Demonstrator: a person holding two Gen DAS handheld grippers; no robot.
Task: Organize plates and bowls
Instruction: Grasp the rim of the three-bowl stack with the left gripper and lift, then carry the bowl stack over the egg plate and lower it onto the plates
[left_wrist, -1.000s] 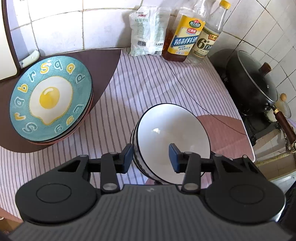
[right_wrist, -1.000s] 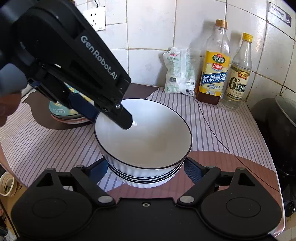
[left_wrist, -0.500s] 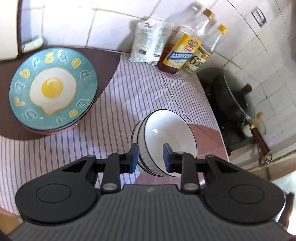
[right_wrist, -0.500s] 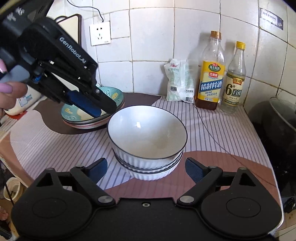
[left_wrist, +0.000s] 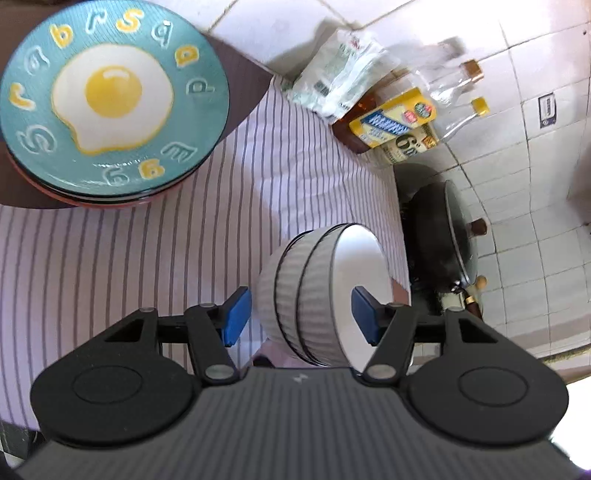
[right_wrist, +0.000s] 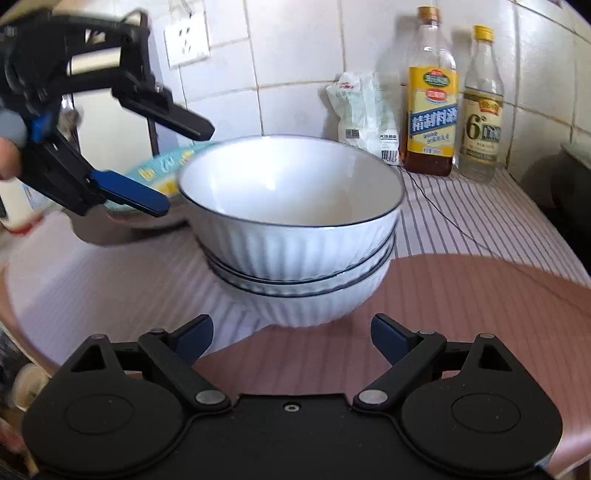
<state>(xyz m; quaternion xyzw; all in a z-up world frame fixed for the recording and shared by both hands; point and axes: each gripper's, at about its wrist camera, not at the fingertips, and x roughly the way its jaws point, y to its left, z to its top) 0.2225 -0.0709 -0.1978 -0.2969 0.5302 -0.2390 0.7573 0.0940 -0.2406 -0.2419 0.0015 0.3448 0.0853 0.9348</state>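
The white ribbed bowls (right_wrist: 295, 229) stood nested in one stack on the counter (right_wrist: 480, 314), near its front edge, where the striped cover meets the pinkish patch. Three dark rims could be counted down the stack's side, so three bowls; the top one held nothing. At the back left corner lay the stack of plates (left_wrist: 107, 96), the topmost teal with a fried egg and letters painted on it, with nothing on it; at least two more rims, one dark and one reddish, showed under it, the exact count unclear.

Along the back edge, against the tiled wall, stood two bottles: the cooking-wine bottle (right_wrist: 430, 96), about a third full of amber liquid, and the clear vinegar bottle (right_wrist: 482, 107), its level hard to read. One white packet (right_wrist: 364, 110) leaned just beside them. Past the right edge sat one lidded wok (left_wrist: 443, 229).

The left gripper (right_wrist: 177, 166) had its jaws spread, having just been opening; half a second before, they had been narrow about the top bowl's rim, and now, in the right wrist view, both fingers hung clear of the stack to its left, nothing pinched. The right gripper (right_wrist: 291, 334) stood spread wide before the stack, empty, and the bowls filled more of its view than a moment earlier.
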